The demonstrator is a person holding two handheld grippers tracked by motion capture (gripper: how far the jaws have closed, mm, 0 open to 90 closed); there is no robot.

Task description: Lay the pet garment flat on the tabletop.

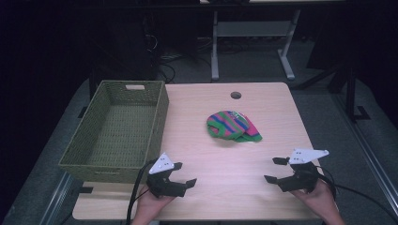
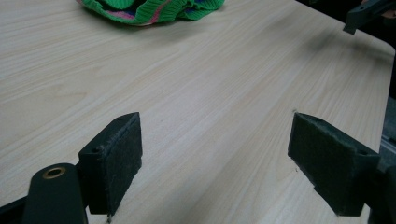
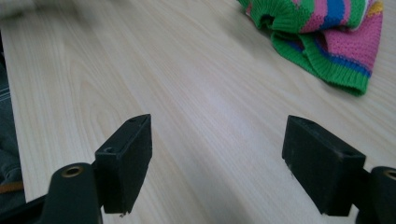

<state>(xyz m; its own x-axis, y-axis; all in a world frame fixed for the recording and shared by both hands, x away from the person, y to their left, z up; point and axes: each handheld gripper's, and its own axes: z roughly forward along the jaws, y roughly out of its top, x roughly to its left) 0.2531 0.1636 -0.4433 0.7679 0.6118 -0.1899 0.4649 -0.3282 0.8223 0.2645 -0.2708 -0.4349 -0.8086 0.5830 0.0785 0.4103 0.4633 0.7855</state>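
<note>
High view first, from left to right: a green woven basket stands on the left part of the light wooden table, its near corner just beside the left gripper. That gripper is held low over the table's near edge by the person's left hand, with its jaws spread wide and nothing between them. Past it, toward the middle of the table and a little farther back, lies a crumpled knitted cloth striped in green, pink and blue, well apart from both grippers. A round hole sits in the tabletop behind the cloth. At the right, the right gripper hovers near the table's near right corner in the person's right hand, its jaws likewise wide apart and empty.

Left gripper view shows bare wood between its pads, with the cloth at the top edge. Right gripper view shows the cloth at upper right, beyond its open pads.
</note>
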